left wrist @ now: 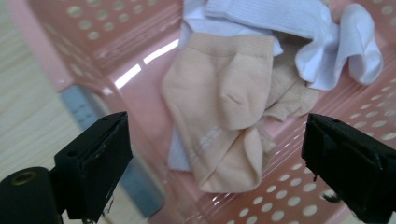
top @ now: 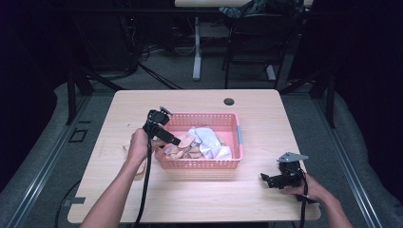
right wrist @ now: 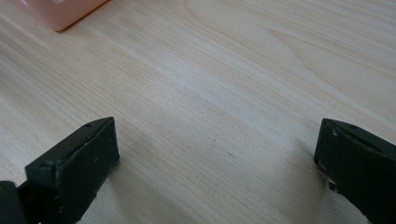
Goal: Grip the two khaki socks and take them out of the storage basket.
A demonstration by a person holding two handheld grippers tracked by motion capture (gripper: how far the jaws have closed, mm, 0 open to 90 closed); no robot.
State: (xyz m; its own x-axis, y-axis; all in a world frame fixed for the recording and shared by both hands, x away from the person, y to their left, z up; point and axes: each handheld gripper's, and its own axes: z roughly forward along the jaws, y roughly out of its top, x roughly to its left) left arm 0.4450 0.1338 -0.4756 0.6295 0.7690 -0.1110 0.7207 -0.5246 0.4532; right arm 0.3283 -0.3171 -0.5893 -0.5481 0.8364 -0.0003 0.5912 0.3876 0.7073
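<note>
A pink perforated basket (top: 235,137) stands mid-table holding a heap of socks. In the left gripper view a beige sock (left wrist: 224,116) lies on the basket floor with a white sock (left wrist: 322,42) bunched behind it. My left gripper (top: 172,138) reaches over the basket's left rim, jaws wide open above the beige sock (top: 183,142), nothing between them. My right gripper (top: 266,179) rests low over bare tabletop near the front right, open and holding nothing, well apart from the basket (right wrist: 60,14).
A beige sock (top: 128,146) lies on the wooden table (top: 266,114) left of the basket, partly behind my left hand. A dark cable hole (top: 229,101) sits near the far edge. Desks and chair legs stand beyond the table.
</note>
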